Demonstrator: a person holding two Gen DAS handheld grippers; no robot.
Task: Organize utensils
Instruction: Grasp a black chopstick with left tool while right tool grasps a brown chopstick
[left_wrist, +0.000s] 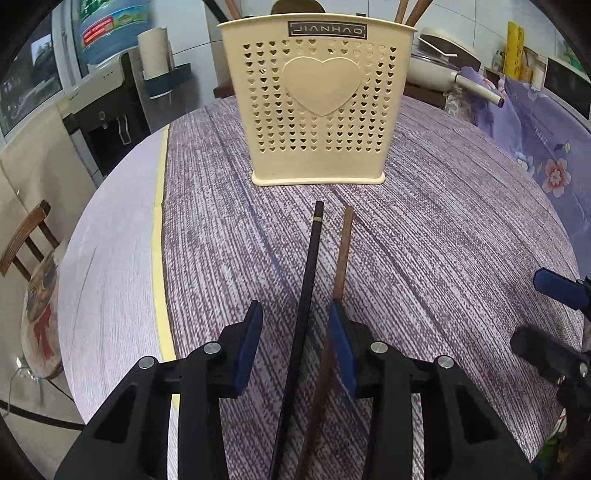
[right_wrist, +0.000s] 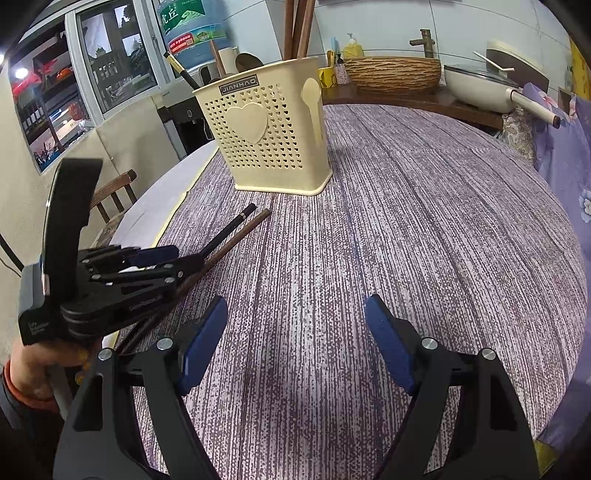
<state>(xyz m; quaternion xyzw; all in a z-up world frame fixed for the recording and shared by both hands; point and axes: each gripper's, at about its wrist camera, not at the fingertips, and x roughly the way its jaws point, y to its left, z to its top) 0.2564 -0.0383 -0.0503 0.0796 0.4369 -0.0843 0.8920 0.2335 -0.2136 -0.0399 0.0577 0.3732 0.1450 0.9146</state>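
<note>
Purple-clothed table (left_wrist: 424, 206) carries a holder (left_wrist: 317, 99) at twelve o'clock; two chopsticks (left_wrist: 306, 295) are straddled, ungripped, by the left claw (left_wrist: 295, 347), while the right claw (right_wrist: 295, 343) is spread empty.

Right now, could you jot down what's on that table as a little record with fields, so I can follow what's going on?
surface: round table with purple streaked cloth
holder: cream perforated utensil holder, upright, chopsticks already standing in it
loose items: black chopstick and brown chopstick lying side by side, tips toward the holder
left gripper: around both chopsticks, pads not yet pressing them
right gripper: open, nothing between its fingers
left to do: two chopsticks into the holder
</note>
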